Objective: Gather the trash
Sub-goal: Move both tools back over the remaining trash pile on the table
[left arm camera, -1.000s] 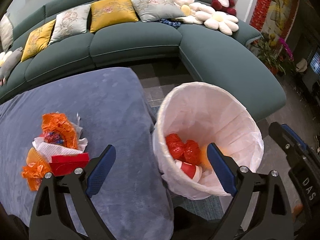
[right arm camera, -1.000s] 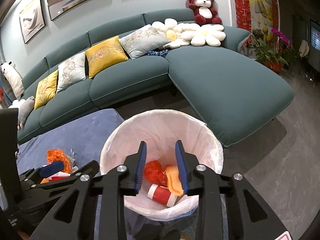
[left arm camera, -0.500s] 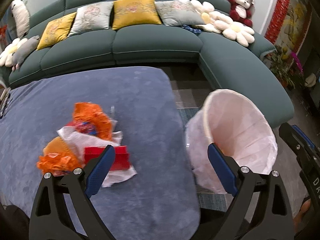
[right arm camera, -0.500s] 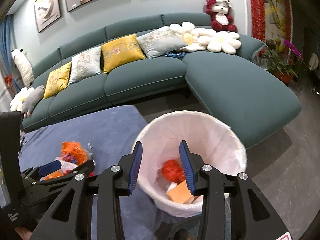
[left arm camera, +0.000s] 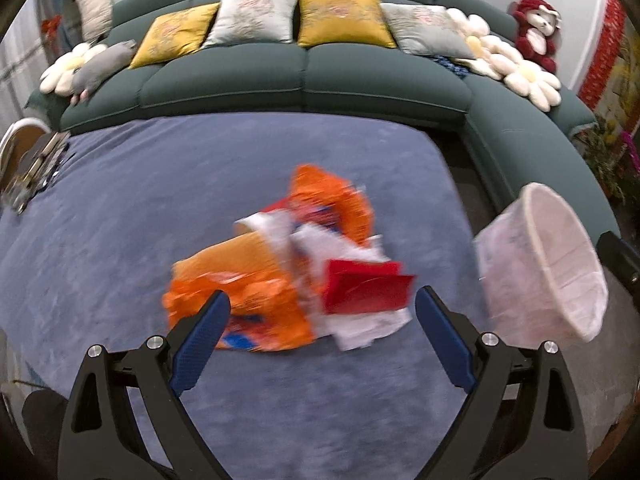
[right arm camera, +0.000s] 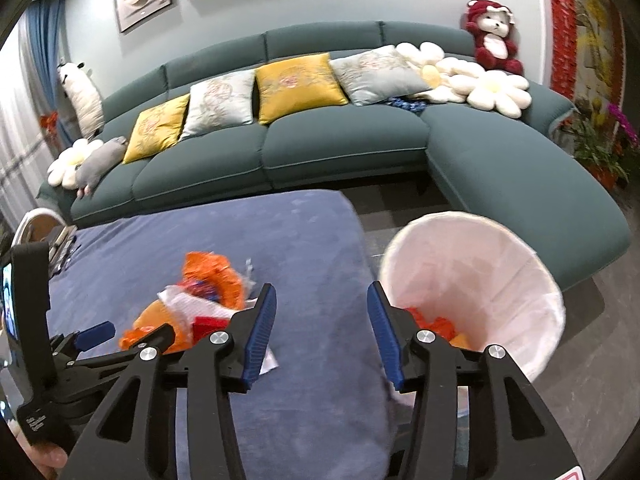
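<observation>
A heap of trash [left arm camera: 288, 268] lies on the blue-covered table [left arm camera: 160, 200]: orange wrappers, white paper and a red packet [left arm camera: 366, 290]. My left gripper [left arm camera: 322, 336] hangs wide open just above the near side of the heap, holding nothing. The white-lined bin [right arm camera: 472, 280] stands off the table's right end with orange and red wrappers inside. My right gripper [right arm camera: 322, 332] is over the table edge between heap [right arm camera: 200, 300] and bin, its jaws opening with nothing between them. The left gripper [right arm camera: 96, 332] shows at lower left in the right wrist view.
A curved green sofa [right arm camera: 340, 148] with yellow and grey cushions, flower pillows and a red plush bear [right arm camera: 494, 38] runs behind the table. Small items and a round tray [left arm camera: 28, 156] sit at the table's far left edge. Potted plants [right arm camera: 600, 140] stand at the right.
Both grippers have swung left from over the bin toward the table. The trash heap now sits centred before the left gripper. The right jaws have spread wider; the piece seen between them lies in the bin.
</observation>
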Available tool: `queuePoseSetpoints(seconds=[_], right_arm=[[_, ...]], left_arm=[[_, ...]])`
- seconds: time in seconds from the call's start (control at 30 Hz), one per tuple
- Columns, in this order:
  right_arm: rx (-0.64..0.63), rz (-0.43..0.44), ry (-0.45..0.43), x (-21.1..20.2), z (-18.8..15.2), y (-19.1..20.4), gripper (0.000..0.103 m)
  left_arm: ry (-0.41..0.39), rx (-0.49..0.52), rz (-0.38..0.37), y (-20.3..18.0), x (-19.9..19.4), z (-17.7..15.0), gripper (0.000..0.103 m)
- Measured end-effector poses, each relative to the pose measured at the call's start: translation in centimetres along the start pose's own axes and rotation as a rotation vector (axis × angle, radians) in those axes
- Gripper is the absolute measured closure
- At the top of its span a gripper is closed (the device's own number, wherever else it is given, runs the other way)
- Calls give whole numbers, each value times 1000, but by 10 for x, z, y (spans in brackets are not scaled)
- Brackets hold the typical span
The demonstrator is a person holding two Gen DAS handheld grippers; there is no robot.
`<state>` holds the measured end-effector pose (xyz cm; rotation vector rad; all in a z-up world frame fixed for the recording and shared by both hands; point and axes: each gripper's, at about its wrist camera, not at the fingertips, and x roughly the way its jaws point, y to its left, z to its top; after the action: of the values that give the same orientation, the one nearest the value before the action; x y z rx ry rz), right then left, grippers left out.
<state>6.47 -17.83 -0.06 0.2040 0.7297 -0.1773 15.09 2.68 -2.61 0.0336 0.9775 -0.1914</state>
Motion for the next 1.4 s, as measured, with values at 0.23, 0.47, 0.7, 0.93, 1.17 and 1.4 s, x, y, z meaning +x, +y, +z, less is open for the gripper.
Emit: queuePoseSetpoints(seconds=[0.23,0.47,0.7,0.93,1.17,1.4], right_arm=[[-39,32,49,16,-18,40,54],[-80,50,104,36,-37,74,53],[-99,51,147,55,-47,95,53],[-123,55,187,73,-55,114,53],[-129,52,210,90,-54,122,53],[-125,56,187,107,-30,128,53]], left_arm=[[32,-36,52,58,11,-22,14],[67,-44,65,99,28,-35,14],[92,-59,58,123,49,-42,14],[107,-56,43,133,71,-41,19],[150,-71,15,139,94,-43,37],[184,-56,-28,131,104,-42,73]])
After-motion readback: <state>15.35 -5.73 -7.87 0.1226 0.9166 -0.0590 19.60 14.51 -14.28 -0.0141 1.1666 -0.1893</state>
